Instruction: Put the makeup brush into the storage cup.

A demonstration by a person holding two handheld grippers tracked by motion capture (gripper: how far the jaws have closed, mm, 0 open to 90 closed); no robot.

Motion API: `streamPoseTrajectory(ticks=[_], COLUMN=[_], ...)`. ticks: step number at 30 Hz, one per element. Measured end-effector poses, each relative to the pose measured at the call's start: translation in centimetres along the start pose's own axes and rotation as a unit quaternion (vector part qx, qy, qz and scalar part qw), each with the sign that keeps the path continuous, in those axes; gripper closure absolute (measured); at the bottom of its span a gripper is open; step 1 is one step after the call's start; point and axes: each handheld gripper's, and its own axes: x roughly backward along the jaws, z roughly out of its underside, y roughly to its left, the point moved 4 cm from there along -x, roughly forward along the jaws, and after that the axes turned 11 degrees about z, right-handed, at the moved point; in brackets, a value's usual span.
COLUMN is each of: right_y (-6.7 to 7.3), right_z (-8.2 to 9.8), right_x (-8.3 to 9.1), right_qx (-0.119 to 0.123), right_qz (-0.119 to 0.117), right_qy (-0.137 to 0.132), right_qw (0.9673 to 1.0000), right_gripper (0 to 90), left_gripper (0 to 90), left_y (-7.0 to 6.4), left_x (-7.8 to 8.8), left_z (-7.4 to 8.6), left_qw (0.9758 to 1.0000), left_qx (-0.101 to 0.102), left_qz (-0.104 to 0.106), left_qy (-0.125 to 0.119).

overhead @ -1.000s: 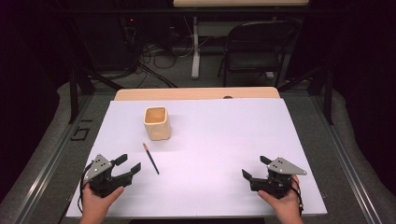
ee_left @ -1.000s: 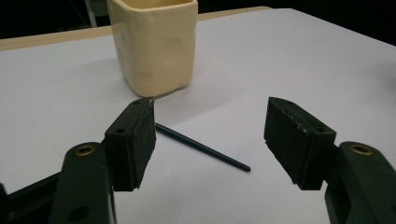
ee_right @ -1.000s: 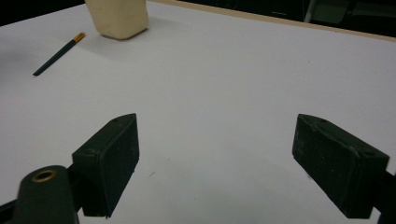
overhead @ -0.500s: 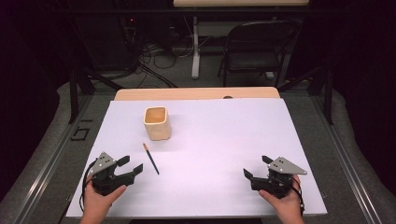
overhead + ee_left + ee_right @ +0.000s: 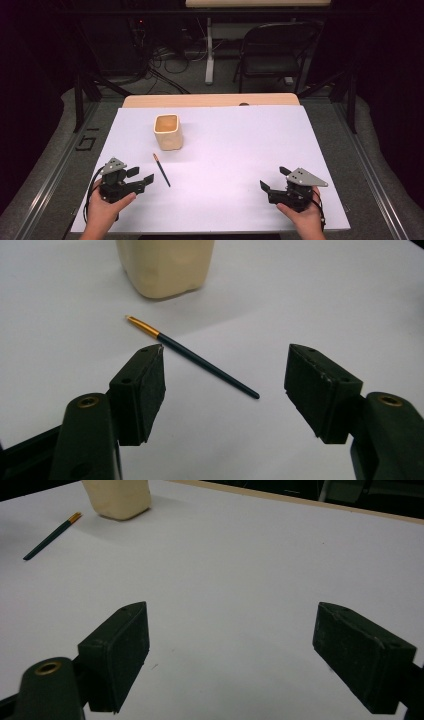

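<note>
A dark thin paintbrush (image 5: 161,170) with a gold ferrule lies flat on the white table sheet (image 5: 235,150), just in front of a cream square cup (image 5: 167,132). My left gripper (image 5: 140,176) is open at the front left, its jaws pointing at the brush from a short way off. In the left gripper view the paintbrush (image 5: 192,356) lies just beyond the jaws, with the cup (image 5: 165,265) behind it. My right gripper (image 5: 272,180) stands open at the front right with nothing between its jaws. In the right gripper view the cup (image 5: 117,497) and paintbrush (image 5: 50,537) appear far off.
The white sheet covers a wooden table whose bare far edge (image 5: 210,100) shows. Beyond it stand a black chair (image 5: 272,55), a table leg and loose cables on the floor. Metal rails (image 5: 50,170) run along both sides of the table.
My left gripper has moved right and a little forward, closer to the paintbrush. The right gripper has stayed nearly still.
</note>
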Motion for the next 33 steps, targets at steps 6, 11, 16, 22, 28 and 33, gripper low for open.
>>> streamPoseTrajectory(ticks=[6,11,16,22,28,33], right_y=[-0.1,0.0,0.1,0.2,0.2,0.3], right_z=[0.0,-0.1,-0.1,-0.1,-0.1,-0.1], right_x=[0.0,-0.2,-0.2,-0.4,-0.4,-0.6], right_qx=[-0.004,-0.002,-0.002,-0.004,-0.002,-0.005], right_qz=[-0.003,-0.007,-0.008,-0.008,-0.011,-0.012], right_qy=[0.004,0.011,0.011,0.005,0.011,0.01], right_qw=[1.0,0.9999,0.9999,0.9999,0.9999,0.9999], right_gripper=[14.9,14.9,14.9,15.0,14.9,15.1], left_gripper=[33.3,34.1,33.7,33.9,34.9,35.7], left_y=[0.1,0.2,0.4,1.0,1.6,1.7], left_x=[-0.3,-0.7,-0.9,-0.7,-0.5,-0.5], left_z=[-0.5,-0.9,-1.1,-1.3,-1.4,-1.6], left_qw=[0.9992,0.998,0.9974,0.9955,0.9917,0.9883], left_qx=[0.012,0.016,0.03,0.051,0.066,0.084], left_qz=[-0.012,-0.016,-0.011,-0.02,-0.043,-0.047], left_qy=[0.037,0.059,0.064,0.077,0.102,0.118])
